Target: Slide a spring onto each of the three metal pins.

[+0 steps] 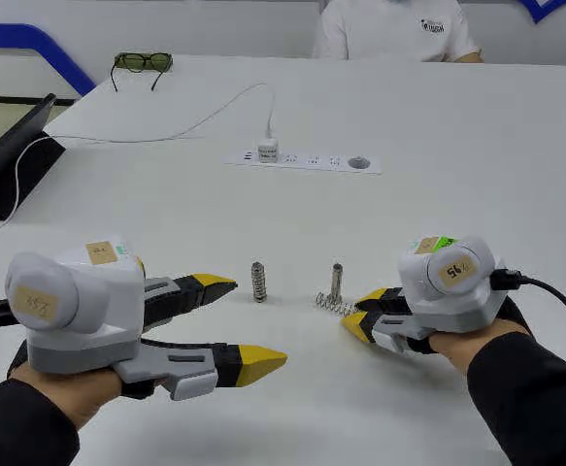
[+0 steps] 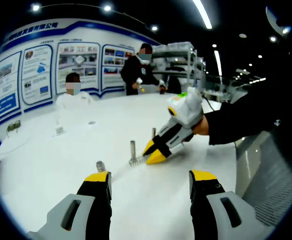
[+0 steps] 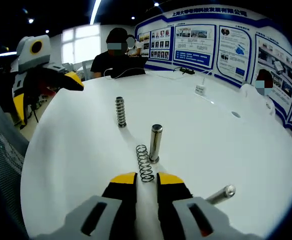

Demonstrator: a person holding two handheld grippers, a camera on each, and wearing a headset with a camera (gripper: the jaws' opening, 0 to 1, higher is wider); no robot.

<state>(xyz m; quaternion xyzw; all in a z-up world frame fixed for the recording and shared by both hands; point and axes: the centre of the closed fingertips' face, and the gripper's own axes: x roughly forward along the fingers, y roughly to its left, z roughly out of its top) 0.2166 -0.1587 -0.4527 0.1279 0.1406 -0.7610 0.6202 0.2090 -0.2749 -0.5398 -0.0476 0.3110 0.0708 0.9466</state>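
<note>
Near the middle of the white table (image 1: pixel 166 204) stands a metal pin with a spring on it (image 1: pixel 258 282) (image 3: pixel 120 111). To its right a bare pin (image 1: pixel 336 281) (image 3: pixel 155 143) stands upright. A loose spring (image 1: pixel 332 305) (image 3: pixel 144 162) lies at that pin's foot. My right gripper (image 1: pixel 358 314) (image 3: pixel 146 179) is low on the table, its jaws shut on the spring's near end. A third pin (image 3: pixel 222 192) (image 2: pixel 153 132) stands just beside it. At the lower left my left gripper (image 1: pixel 239 320) (image 2: pixel 151 176) is open, holds nothing, and points toward the pins.
A white power strip (image 1: pixel 302 160) with a plugged charger and cable lies across the table's middle back. Dark glasses (image 1: pixel 143 62) sit at the far left and a black screen (image 1: pixel 11 155) at the left edge. A person in white (image 1: pixel 394 29) sits at the far side.
</note>
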